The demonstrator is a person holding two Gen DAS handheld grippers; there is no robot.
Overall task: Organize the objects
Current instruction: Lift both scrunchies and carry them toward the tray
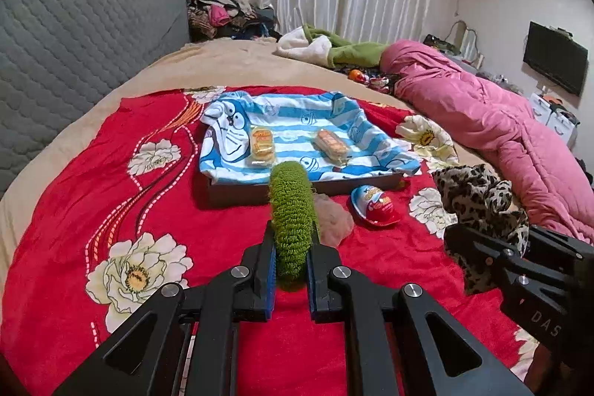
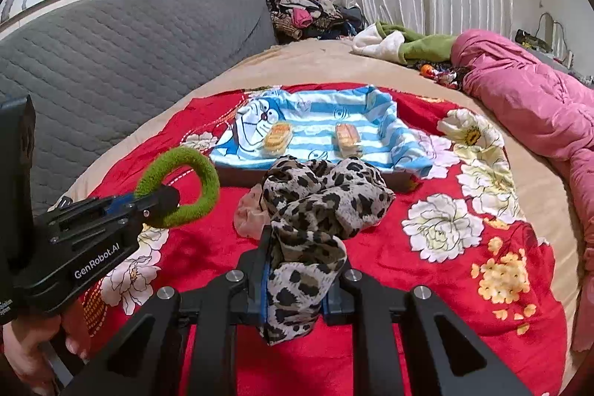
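Green terry, looped into a ring, is what my left tool (image 1: 290,270) is pinching: the green scrunchie (image 1: 291,218) stands up between the pads, held only by its near arc, clear of the red floral blanket (image 1: 92,210). My right tool (image 2: 297,284) is pressed together on the leopard scrunchie (image 2: 323,203), a loose bundle of thin fabric that spills forward past the pads and droops below them.

Both items hang over the near half of the blanket, short of the tray (image 1: 237,190), which sits towards the blanket's far edge, lined with a blue striped cloth (image 1: 297,132). Two wrapped snack cakes (image 1: 261,145) already lie on that cloth.

My worries from here, judging by the layout: the leopard fabric trails low, so if I carry it forward without enough height it could drag across the pale pink scrunchie (image 1: 334,214) lying just before the tray's near edge, or catch that edge. The thin fabric could also slip out, since only a fold of it is clamped. The green ring is springy and gripped on one side only, so a quick swing may twist it out of the pads. The two tools are close together; crossing paths would knock them. A red and white egg package (image 1: 377,206) rests near the tray's near right corner and could be nudged. Dropping either item onto the cakes would muddle the tray.
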